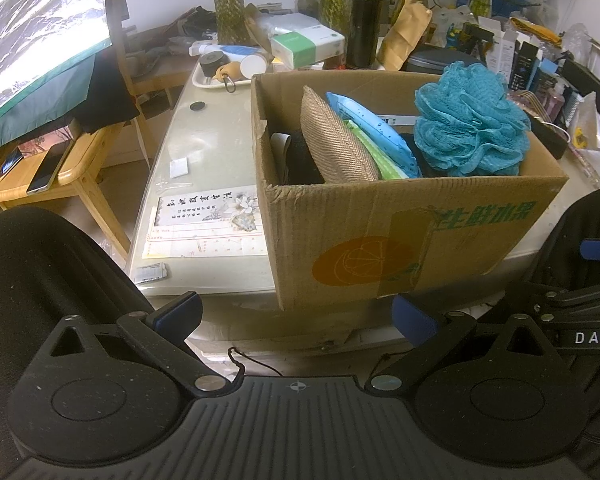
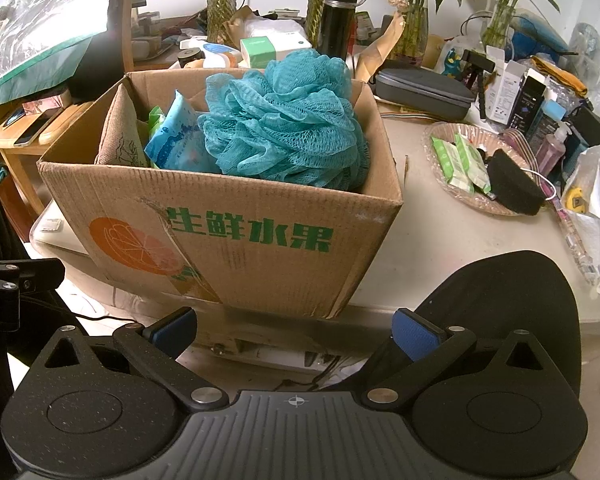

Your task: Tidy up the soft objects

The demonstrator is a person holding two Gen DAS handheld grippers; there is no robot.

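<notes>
Both tools are held low, in front of the tabletop [image 2: 440, 248] edge. The left hand-held gripper [image 1: 296, 316] has its two blue pads spread wide, with nothing between them. The right hand-held gripper [image 2: 294, 330] is spread wide too and holds nothing.

Just past them a brown box [image 2: 236, 240] sits on the tabletop, with green letters and an orange picture on its front. The soft things are inside it. A big blue puff [image 2: 284, 120] sits at the right end and pokes up over the rim. Beside it stands a blue pack [image 2: 176, 140] with a green pack [image 1: 380, 156] against it. A tan woven pouch [image 1: 340, 140] leans next to those, and something dark [image 1: 300, 156] lies at the left end.

To the right of the box is a clear plate [image 2: 432, 148]. On it lie green packets [image 2: 460, 160] and a black sponge [image 2: 514, 184].

Farther back stand a black bottle [image 2: 338, 20], a green and white tissue box [image 1: 306, 44], glass vases with plants [image 2: 414, 12] and many small boxes. On the left is a wooden stool [image 1: 60, 172] with a phone [image 1: 46, 172] on it.
</notes>
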